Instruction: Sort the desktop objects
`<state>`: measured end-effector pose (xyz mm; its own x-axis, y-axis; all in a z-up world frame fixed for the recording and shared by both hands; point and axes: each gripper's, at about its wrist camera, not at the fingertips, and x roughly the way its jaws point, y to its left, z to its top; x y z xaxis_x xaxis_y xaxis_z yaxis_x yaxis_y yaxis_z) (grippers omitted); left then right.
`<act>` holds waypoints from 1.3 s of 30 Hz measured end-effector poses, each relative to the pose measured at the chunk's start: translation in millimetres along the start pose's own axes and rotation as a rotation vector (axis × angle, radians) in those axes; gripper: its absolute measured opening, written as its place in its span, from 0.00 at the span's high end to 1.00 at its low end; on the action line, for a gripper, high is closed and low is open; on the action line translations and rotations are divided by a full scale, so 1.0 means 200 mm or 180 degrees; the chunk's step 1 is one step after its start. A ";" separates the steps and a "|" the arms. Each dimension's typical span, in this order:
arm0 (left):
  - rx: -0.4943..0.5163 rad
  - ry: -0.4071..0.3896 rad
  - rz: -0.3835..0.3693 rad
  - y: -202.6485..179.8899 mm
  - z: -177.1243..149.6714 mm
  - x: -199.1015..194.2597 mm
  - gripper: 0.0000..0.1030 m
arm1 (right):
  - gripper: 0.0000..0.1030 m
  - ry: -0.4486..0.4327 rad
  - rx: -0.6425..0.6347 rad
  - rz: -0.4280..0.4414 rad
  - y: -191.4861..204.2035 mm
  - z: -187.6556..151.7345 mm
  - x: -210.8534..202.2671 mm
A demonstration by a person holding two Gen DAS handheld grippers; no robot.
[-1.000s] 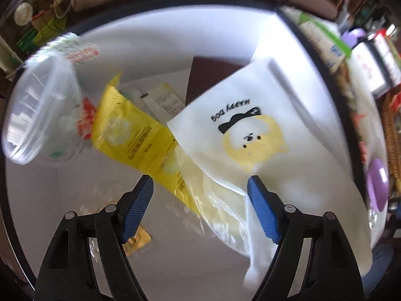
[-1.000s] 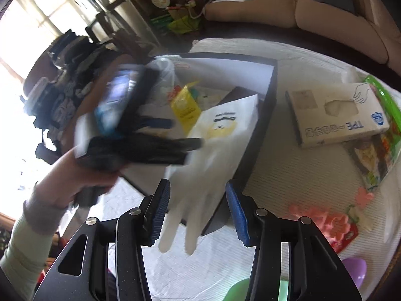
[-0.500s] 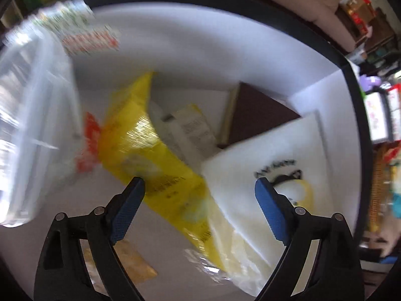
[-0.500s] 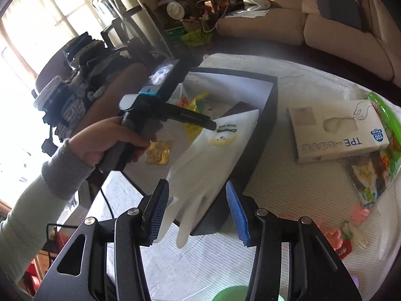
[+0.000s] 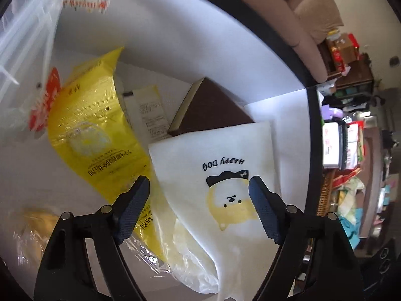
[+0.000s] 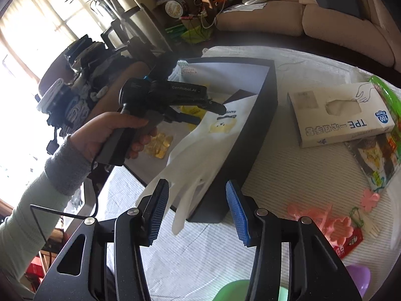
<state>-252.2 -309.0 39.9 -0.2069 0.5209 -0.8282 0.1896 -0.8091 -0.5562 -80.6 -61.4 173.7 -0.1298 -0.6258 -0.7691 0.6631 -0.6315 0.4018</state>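
Note:
A black box with a white inside (image 6: 250,135) (image 5: 175,35) stands on the table. In it lie a white "HAPPY DOG" glove (image 5: 225,180) (image 6: 200,150) draped over the box's near rim, a yellow packet (image 5: 95,135), a brown book (image 5: 210,110), a paper sachet (image 5: 150,110) and a clear plastic cup (image 5: 27,37). My left gripper (image 5: 198,208) (image 6: 210,111) is open and empty just above the glove and yellow packet. My right gripper (image 6: 198,213) is open and empty, above the table in front of the box.
A TPE glove box (image 6: 340,115) lies right of the black box. Pink clips and tags (image 6: 333,225), a printed packet (image 6: 376,160), a green thing (image 6: 235,288) and a purple thing (image 6: 358,278) lie on the striped cloth. A gold wrapper (image 6: 160,145) lies in the black box.
My left gripper has swung right over the box, from the yellow packet toward the glove, staying open. My right gripper has barely moved and stays open.

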 end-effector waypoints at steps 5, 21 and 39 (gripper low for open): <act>-0.0217 -0.0072 0.0106 0.10 0.12 0.02 0.81 | 0.52 -0.0033 0.0011 -0.0004 -0.01 -0.02 -0.03; 0.0031 -0.0504 -0.0121 0.01 0.19 -0.04 0.99 | 0.50 -0.0011 0.0141 0.0025 -0.06 -0.07 -0.01; 0.0499 -0.1033 0.0248 -0.22 0.10 -0.31 0.69 | 0.50 -0.0098 0.0109 -0.0001 -0.08 -0.08 -0.03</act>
<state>-267.4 -310.9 116.9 -0.4961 0.3629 -0.7888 0.0727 -0.8879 -0.4542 -78.7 -40.4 164.6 -0.1531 -0.6391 -0.7537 0.6375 -0.6467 0.4188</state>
